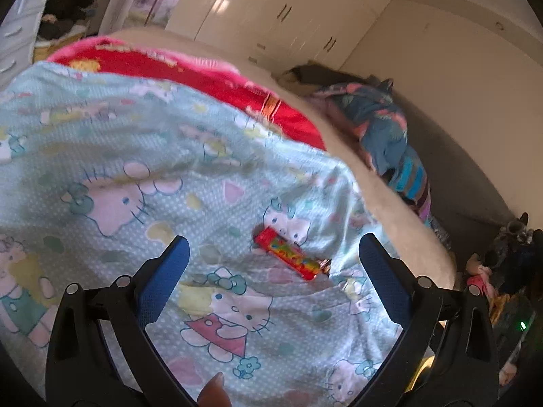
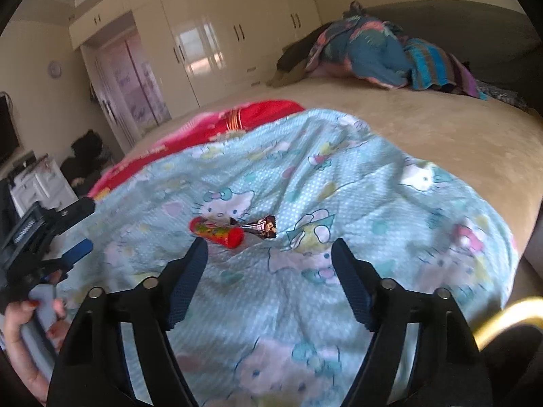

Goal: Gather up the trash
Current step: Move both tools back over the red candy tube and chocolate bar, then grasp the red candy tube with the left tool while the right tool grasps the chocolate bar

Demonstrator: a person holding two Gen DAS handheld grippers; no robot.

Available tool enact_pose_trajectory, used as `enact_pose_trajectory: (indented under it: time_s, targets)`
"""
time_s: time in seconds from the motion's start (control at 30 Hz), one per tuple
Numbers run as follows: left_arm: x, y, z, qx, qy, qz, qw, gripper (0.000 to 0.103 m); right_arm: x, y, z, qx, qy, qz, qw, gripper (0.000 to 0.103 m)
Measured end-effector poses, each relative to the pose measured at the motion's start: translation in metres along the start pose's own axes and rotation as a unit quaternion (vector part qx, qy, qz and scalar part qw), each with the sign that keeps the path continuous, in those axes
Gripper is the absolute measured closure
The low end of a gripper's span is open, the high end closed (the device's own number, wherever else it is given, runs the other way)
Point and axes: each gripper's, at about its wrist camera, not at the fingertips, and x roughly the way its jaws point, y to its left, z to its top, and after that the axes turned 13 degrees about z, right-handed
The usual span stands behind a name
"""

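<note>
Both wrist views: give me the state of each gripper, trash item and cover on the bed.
Left gripper: open, empty, above the sheet.
Right gripper: open, empty.
Red candy tube: lying flat on the sheet, not gripped.
Dark wrapper: crumpled, touching the tube's end.
Cartoon-cat sheet: spread out, wrinkled.
Red blanket: partly under the sheet.
Clothes pile: heaped by the headboard.

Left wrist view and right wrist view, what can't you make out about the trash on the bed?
- Dark wrapper: in the left wrist view the red candy tube and a blanket fold hide nearly all of it.
- Tube's label print: blurred in both views.
- Any trash bin: none in either view.
</note>
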Motion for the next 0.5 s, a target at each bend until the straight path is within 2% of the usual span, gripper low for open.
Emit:
enact_pose_trajectory:
  time_s: [0.07,0.23,0.33,0.5]
  targets:
    - [0.013,-0.005,-0.002,0.009,0.014,0.002,0.9999,0.016,0.02,-0.006,0.005,0.0,0.018,-0.004,1.0,0.045]
    - [0.045,-0.02,-0.007,0.036,0.048,0.003,0.9982,0.037,0.07,-0.024,0.009,0.008,0.067,0.004,0.998,0.061]
    - [0.059,-0.024,-0.008,0.034,0.066,-0.007,0.9972,0.044,0.091,-0.031,0.01,0.015,0.084,0.013,0.996,0.063]
    - [0.086,-0.031,-0.013,0.034,0.098,-0.019,0.9945,0.05,0.114,-0.041,0.013,0.044,0.099,0.041,0.993,0.067]
